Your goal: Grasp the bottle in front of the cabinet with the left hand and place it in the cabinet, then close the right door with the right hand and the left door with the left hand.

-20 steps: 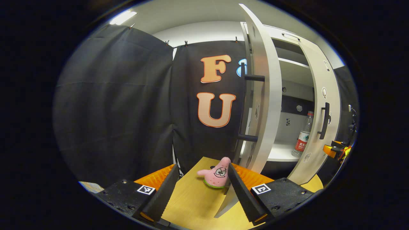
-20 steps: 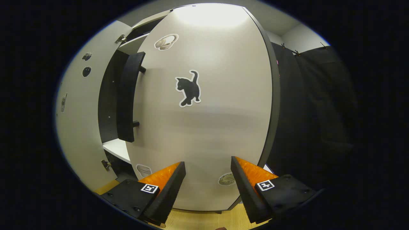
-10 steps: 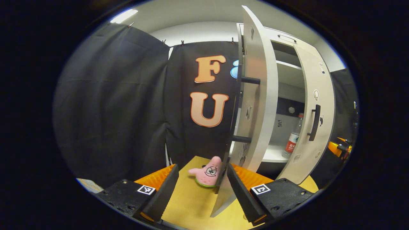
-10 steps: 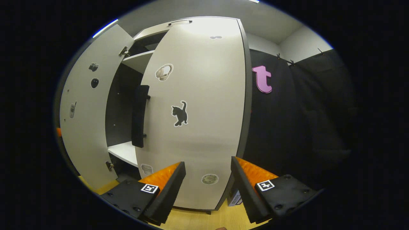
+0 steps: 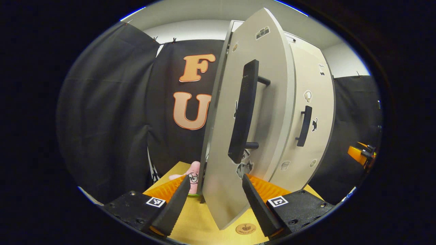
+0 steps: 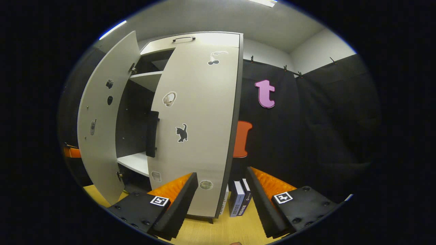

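step: close left door | left door (image 5: pixel 252 136) ajar, upright, its free edge just ahead of left claw (image 5: pixel 213 200), handle (image 5: pixel 243 112) above-right | left claw wide open, empty | right claw (image 6: pixel 221 200) wide open, empty, clear of right door (image 6: pixel 201 136) | bottle unseen, presumably inside cabinet

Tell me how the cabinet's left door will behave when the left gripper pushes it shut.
The left door is a flat stiff panel, so it should swing on its hinges rather than flex. It looks light enough to move freely. Its black bar handle gives the open left gripper a firm spot, though pushing the plain face may work too.
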`<control>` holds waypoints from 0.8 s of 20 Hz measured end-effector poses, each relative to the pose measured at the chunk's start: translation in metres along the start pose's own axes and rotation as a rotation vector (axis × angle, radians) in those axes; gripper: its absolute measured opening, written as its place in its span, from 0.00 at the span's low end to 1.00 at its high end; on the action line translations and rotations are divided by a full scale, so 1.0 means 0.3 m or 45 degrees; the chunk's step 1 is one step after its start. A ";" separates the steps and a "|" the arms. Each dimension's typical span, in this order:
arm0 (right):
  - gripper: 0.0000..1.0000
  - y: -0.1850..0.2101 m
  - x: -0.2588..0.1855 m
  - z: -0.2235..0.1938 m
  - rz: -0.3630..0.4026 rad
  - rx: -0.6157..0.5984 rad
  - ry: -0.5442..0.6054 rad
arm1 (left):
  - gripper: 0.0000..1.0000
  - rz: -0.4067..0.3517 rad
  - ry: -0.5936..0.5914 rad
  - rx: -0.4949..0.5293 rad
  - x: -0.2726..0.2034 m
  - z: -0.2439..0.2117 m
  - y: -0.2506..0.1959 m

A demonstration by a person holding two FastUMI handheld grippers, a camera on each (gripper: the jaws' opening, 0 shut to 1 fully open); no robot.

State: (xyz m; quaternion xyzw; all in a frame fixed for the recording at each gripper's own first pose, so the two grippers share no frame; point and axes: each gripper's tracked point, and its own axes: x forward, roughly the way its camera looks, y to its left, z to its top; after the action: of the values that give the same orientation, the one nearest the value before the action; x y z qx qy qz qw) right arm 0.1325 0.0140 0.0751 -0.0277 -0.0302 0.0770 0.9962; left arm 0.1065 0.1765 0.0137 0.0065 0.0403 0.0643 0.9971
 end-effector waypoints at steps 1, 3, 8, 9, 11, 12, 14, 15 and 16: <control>0.95 -0.020 -0.022 0.004 -0.011 0.007 0.002 | 0.94 -0.020 0.006 -0.011 0.006 -0.007 -0.015; 0.95 -0.052 -0.062 0.013 -0.032 0.017 0.000 | 0.94 -0.049 0.014 -0.029 0.023 -0.016 -0.040; 0.95 -0.122 -0.119 0.030 -0.069 -0.029 -0.017 | 0.94 -0.053 0.019 -0.005 0.081 -0.026 -0.094; 0.95 -0.135 -0.120 0.033 -0.070 -0.027 -0.021 | 0.94 -0.055 0.020 -0.013 0.094 -0.031 -0.112; 0.95 -0.163 -0.111 0.038 -0.059 -0.003 -0.019 | 0.91 -0.061 0.036 -0.038 0.123 -0.049 -0.151; 0.95 -0.184 -0.105 0.039 -0.056 0.011 -0.010 | 0.94 -0.061 0.048 -0.054 0.135 -0.061 -0.173; 0.95 -0.221 -0.088 0.050 -0.050 0.036 -0.003 | 0.94 -0.090 0.057 -0.059 0.175 -0.071 -0.230; 0.95 -0.245 -0.081 0.056 -0.055 0.040 -0.009 | 0.94 -0.083 0.055 -0.043 0.206 -0.072 -0.244; 0.95 -0.269 -0.078 0.060 -0.064 0.034 -0.013 | 0.94 -0.071 0.053 -0.029 0.236 -0.078 -0.257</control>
State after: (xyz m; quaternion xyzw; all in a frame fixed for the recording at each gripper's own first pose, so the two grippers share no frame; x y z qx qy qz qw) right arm 0.1205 -0.0684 0.0967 -0.0132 -0.0349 0.0525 0.9979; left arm 0.1844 0.1093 -0.0165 -0.0073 0.0606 0.0369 0.9975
